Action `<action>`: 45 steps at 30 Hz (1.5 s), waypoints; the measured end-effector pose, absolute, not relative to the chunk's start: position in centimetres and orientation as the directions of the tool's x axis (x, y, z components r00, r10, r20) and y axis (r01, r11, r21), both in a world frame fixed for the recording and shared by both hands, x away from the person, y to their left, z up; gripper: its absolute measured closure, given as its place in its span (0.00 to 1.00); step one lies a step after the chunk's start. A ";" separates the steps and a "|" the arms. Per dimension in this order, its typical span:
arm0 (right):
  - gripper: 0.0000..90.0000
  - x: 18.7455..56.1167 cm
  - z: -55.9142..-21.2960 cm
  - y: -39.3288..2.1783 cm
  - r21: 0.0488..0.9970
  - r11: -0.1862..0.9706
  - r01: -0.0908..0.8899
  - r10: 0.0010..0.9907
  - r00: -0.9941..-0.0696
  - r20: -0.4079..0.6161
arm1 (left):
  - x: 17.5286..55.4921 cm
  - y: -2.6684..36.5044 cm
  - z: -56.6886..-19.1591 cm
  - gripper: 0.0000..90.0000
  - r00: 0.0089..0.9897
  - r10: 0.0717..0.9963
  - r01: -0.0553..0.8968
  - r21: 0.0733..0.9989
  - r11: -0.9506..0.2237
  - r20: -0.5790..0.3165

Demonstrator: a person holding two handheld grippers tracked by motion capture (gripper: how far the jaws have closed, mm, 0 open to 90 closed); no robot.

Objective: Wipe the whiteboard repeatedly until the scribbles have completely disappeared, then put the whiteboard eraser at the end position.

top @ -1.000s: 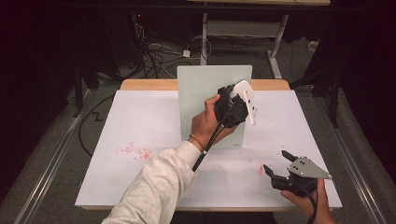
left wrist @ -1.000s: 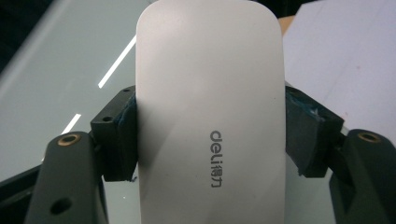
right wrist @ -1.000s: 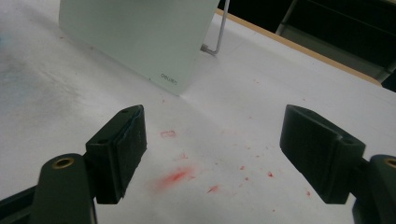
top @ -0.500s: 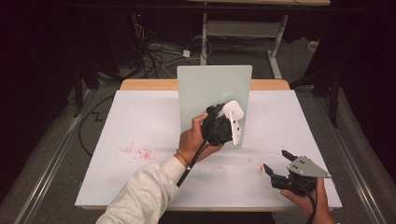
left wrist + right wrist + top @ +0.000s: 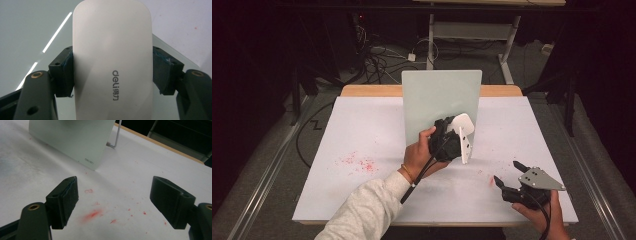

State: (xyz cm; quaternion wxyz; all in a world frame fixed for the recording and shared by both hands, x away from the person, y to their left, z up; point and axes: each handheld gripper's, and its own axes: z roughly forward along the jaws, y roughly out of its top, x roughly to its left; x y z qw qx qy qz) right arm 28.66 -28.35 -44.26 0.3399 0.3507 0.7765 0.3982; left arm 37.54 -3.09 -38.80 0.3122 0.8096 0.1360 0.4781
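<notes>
Left tool (image 5: 460, 142) above white, red-stained table (image 5: 362, 130)

Left hand-held gripper (image 5: 455, 141) lower and nearer the person than a second ago, drawn down across the front of the pale green board (image 5: 432, 95) toward its foot. White eraser (image 5: 463, 135) carried along in the jaws, now close above the worktop (image 5: 362, 130) instead of level with the board's middle, and tipped more upright. Forearm and grey sleeve (image 5: 367, 210) pulled back and swung further left, elbow dropped toward the bottom edge.
</notes>
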 end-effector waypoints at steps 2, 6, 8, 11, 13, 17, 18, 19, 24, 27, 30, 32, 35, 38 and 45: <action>0.26 28.7 -44.3 -28.4 0.859 0.431 0.277 0.819 -0.520 -0.243 | 37.8 -2.5 -37.8 0.32 0.506 0.562 -0.065 0.679 -0.731 0.654; 0.26 28.7 -44.3 -28.3 0.860 0.431 0.273 0.818 -0.521 -0.244 | 37.8 -1.4 -37.0 0.32 0.516 0.579 -0.055 0.699 -0.713 0.631; 0.26 28.8 -44.2 -28.3 0.858 0.437 0.269 0.814 -0.525 -0.250 | 37.7 -0.9 -36.9 0.32 0.523 0.575 -0.061 0.701 -0.711 0.629; 0.26 28.8 -44.3 -28.1 0.856 0.437 0.275 0.814 -0.526 -0.246 | 37.3 0.1 -36.7 0.32 0.530 0.590 -0.048 0.716 -0.696 0.609; 0.26 28.8 -44.3 -28.1 0.858 0.434 0.274 0.814 -0.527 -0.244 | 37.0 0.8 -36.7 0.32 0.545 0.594 -0.043 0.728 -0.685 0.591; 0.26 28.7 -44.2 -28.1 0.861 0.428 0.275 0.817 -0.525 -0.239 | 36.1 2.2 -36.9 0.32 0.566 0.583 -0.040 0.726 -0.687 0.583; 0.26 28.8 -44.2 -28.1 0.860 0.430 0.273 0.817 -0.524 -0.242 | 35.8 2.5 -36.9 0.32 0.572 0.581 -0.042 0.728 -0.684 0.579; 0.26 28.8 -44.1 -28.1 0.862 0.428 0.273 0.818 -0.522 -0.241 | 35.5 2.8 -37.0 0.32 0.578 0.578 -0.046 0.731 -0.681 0.575; 0.26 28.9 -44.1 -27.9 0.861 0.434 0.265 0.812 -0.530 -0.246 | 34.2 4.5 -37.4 0.32 0.611 0.563 -0.045 0.734 -0.677 0.557; 0.26 28.9 -44.2 -27.8 0.859 0.438 0.265 0.808 -0.534 -0.248 | 33.7 5.3 -37.6 0.32 0.641 0.551 -0.034 0.737 -0.675 0.534; 0.26 28.8 -44.1 -27.7 0.859 0.440 0.263 0.806 -0.538 -0.248 | 33.3 6.2 -37.9 0.32 0.676 0.534 -0.021 0.738 -0.675 0.508; 0.26 28.8 -44.2 -27.6 0.859 0.443 0.257 0.804 -0.538 -0.254 | 33.1 6.7 -38.1 0.32 0.692 0.523 -0.014 0.734 -0.679 0.497; 0.26 28.6 -44.1 -27.7 0.856 0.446 0.261 0.803 -0.540 -0.253 | 32.8 7.4 -38.4 0.32 0.728 0.497 -0.003 0.727 -0.687 0.473; 0.26 28.6 -44.1 -27.6 0.858 0.446 0.256 0.802 -0.541 -0.255 | 32.6 8.0 -39.0 0.32 0.753 0.465 0.006 0.702 -0.712 0.465; 0.26 28.7 -44.2 -27.3 0.853 0.454 0.257 0.795 -0.550 -0.258 | 32.9 9.2 -40.5 0.32 0.825 0.404 0.033 0.680 -0.732 0.394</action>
